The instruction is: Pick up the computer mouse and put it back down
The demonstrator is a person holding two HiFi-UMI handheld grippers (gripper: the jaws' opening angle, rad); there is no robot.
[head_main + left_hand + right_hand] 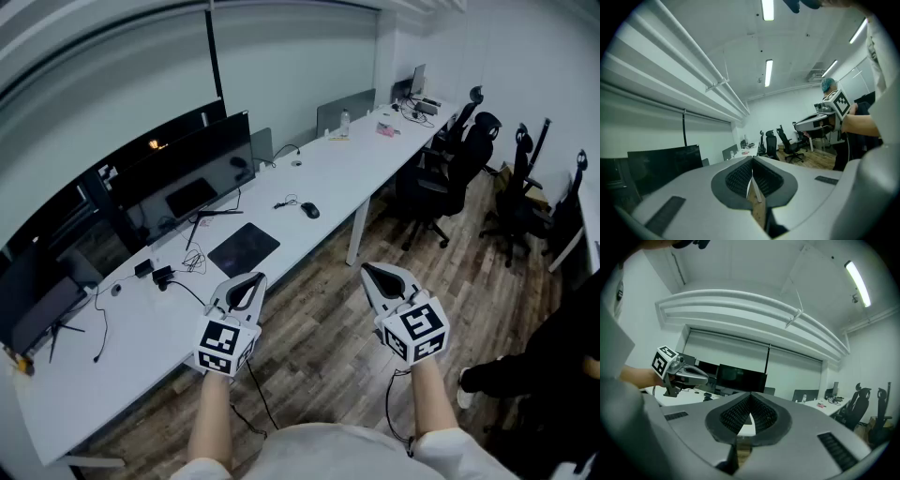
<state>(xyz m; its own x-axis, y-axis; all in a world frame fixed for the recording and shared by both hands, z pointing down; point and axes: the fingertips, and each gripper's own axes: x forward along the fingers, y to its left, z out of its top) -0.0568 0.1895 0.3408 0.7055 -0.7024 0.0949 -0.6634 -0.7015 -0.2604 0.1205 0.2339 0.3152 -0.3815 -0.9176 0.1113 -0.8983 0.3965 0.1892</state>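
The dark computer mouse (309,210) lies on the long white desk (328,178), to the right of a dark mouse pad (243,248). Both grippers hang in the air over the wooden floor, in front of the desk and well short of the mouse. My left gripper (250,278) is shut with nothing between its jaws; its tips meet in the left gripper view (752,162). My right gripper (368,270) is also shut and empty, with its tips together in the right gripper view (750,397). Each gripper view shows the other gripper off to the side.
Black monitors (187,169) line the desk's far edge, with cables and small devices (164,277) on the left part. A bottle (345,122) stands further along. Black office chairs (459,169) crowd the floor at the right. A person in dark clothes (553,366) is at the lower right.
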